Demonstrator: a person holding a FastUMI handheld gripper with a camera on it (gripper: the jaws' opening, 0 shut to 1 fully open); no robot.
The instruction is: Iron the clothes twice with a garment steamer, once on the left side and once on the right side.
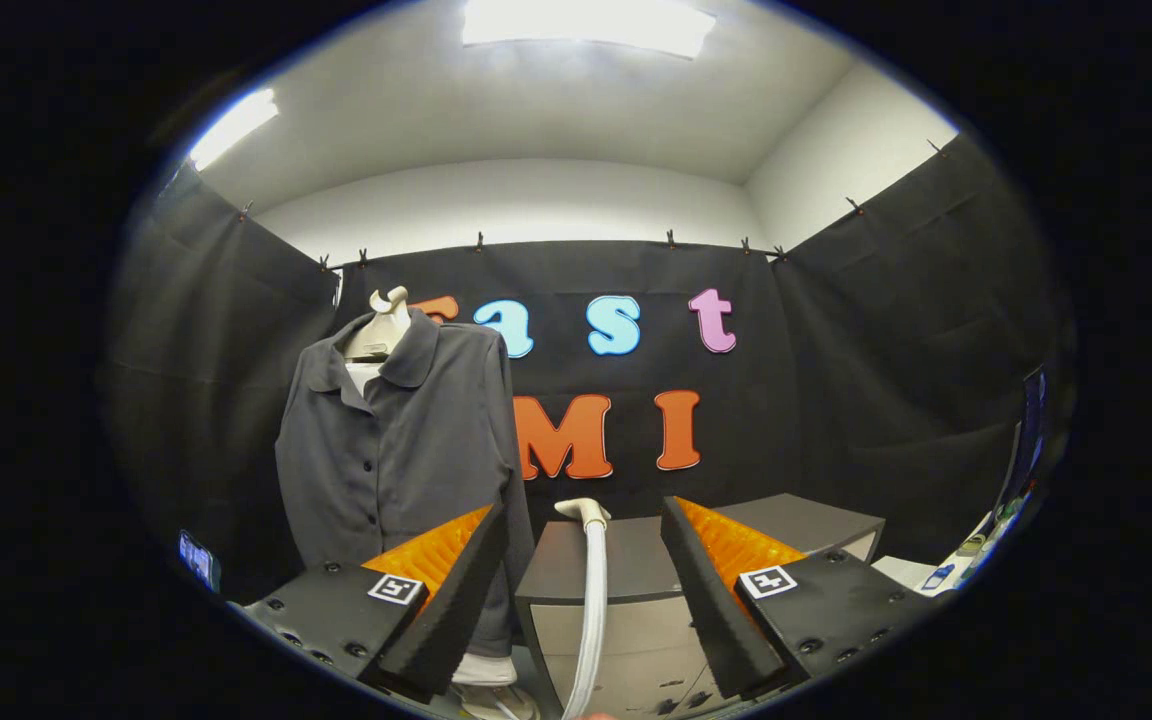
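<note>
Black cloth walls close the booth on three sides under a white ceiling, and a grey cabinet [636, 560] stands just ahead of you. Your gripper [586, 570] is wide open, with nothing between its fingers [456, 590].

Look through that gap: the steamer [584, 512] sits on the cabinet, its pale head at the top and its hose [591, 620] running almost straight down the cabinet front toward you. It lies dead ahead and beyond the fingertips, not yet touched. Its long axis is close to upright, so the fingers, which open side to side, already stand square to it; judging from this, you need to go forward more than turn.

The shirt [401, 450] hangs on a mannequin [381, 325] to the left of the cabinet, beyond your left finger, buttons facing you. It hangs near the steamer but apart from it.

Neither pass looks begun. Once you hold the steamer, expect to swing left to reach the shirt, and mind that the hose may drag across the cabinet edge.
</note>
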